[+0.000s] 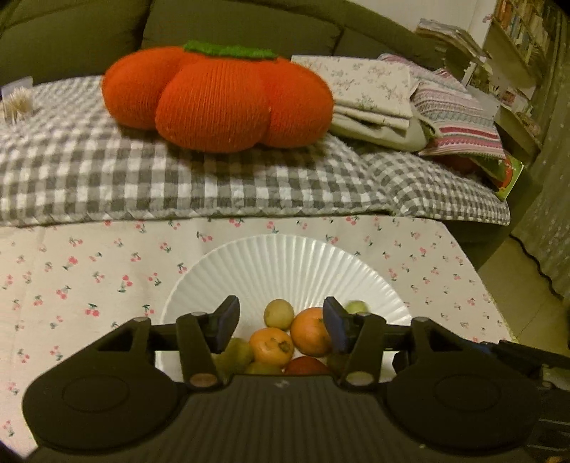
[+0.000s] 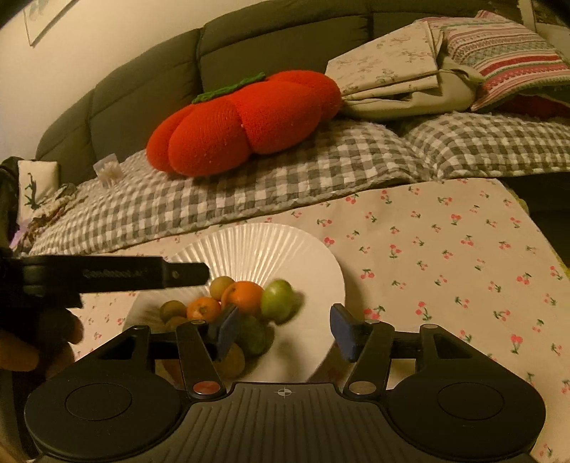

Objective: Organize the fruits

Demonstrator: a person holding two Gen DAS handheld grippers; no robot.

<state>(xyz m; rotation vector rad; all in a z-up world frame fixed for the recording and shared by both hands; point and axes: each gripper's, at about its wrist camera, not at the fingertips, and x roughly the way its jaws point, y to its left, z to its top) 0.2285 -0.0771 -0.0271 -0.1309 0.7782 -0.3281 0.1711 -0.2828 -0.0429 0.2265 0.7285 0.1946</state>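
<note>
- Red fruit (image 1: 307, 366): lower half hidden behind the left tool body; kind cannot be told.
- Green fruit (image 2: 278, 301): motion-blurred along its right edge.
- Plate (image 2: 320, 342): near rim hidden behind the right tool.
- Bookshelf (image 1: 523, 32) contents: too small to read.

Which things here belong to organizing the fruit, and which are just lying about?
Belongs to the job:
white plate
oranges
green fruits
left tongs
right tongs

Just lying about:
pumpkin cushion
checked blanket
folded linens
cherry-print tablecloth
</note>
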